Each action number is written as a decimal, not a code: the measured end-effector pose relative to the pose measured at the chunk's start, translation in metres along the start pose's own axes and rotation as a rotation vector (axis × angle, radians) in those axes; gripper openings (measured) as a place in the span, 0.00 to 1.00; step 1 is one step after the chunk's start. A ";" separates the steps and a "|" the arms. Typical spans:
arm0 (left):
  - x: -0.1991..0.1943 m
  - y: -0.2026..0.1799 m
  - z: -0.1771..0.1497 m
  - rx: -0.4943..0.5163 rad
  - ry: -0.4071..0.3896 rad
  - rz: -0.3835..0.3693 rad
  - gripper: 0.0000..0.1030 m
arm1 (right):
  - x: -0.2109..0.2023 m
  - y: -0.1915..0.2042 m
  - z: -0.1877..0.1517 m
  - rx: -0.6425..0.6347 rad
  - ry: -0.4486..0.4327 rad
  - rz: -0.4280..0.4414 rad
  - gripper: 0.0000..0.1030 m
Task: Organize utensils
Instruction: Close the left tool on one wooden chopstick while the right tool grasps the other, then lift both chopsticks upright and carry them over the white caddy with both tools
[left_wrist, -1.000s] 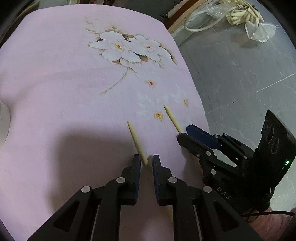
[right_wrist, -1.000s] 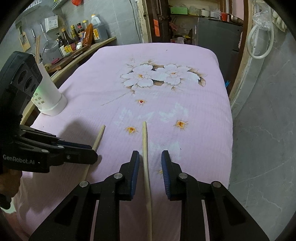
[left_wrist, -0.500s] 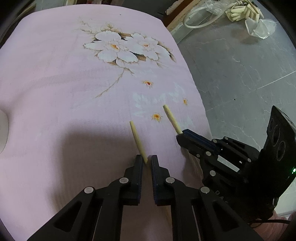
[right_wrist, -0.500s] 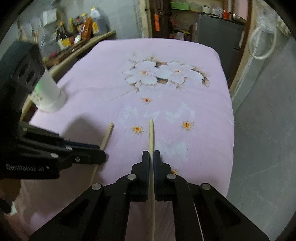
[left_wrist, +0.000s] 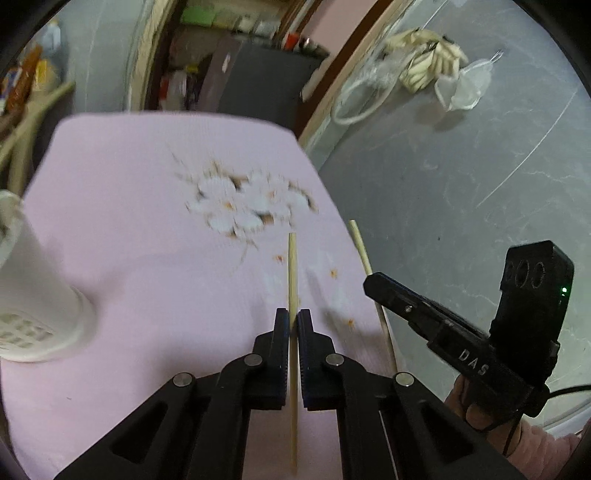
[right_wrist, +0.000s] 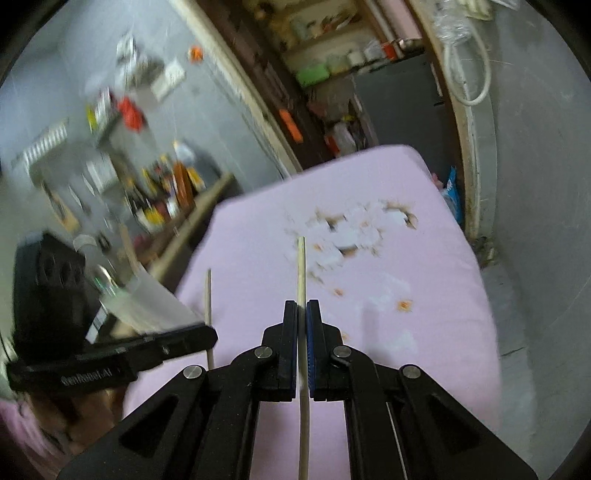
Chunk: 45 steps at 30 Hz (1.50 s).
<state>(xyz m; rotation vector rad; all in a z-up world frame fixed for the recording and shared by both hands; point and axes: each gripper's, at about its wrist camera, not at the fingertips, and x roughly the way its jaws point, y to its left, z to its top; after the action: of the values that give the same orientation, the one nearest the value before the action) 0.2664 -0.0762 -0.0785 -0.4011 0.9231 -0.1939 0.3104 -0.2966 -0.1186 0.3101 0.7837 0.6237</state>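
Your left gripper is clamped on one chopstick: both pads press its shaft, the stick runs back between the fingers toward the camera and its far end points out above the pink floral cloth. Its jaws have just been closing onto that stick. Your right gripper pinches the other chopstick the same way, pads tight on the shaft, the tip reaching out over the cloth. In the left wrist view that gripper sits to the right, near the table's edge, its stick slanting up past its fingertips, with your hand and a pink sleeve behind it. Left of both, on the cloth, stands the white utensil holder, upright, well apart from either chopstick. Beyond the table lie grey floor, a blurred doorway and shelves of bottles
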 end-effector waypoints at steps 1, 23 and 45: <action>-0.009 0.002 0.001 0.001 -0.021 0.000 0.05 | -0.004 0.004 0.000 0.020 -0.036 0.018 0.04; -0.192 0.085 0.060 -0.002 -0.440 0.127 0.05 | -0.017 0.223 0.052 -0.250 -0.467 0.123 0.04; -0.212 0.195 0.061 -0.084 -0.621 0.291 0.05 | 0.079 0.262 0.050 -0.113 -0.595 0.214 0.04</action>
<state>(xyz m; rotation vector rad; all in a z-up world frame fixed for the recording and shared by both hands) 0.1887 0.1864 0.0285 -0.3688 0.3677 0.2305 0.2835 -0.0452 -0.0036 0.4516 0.1435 0.7249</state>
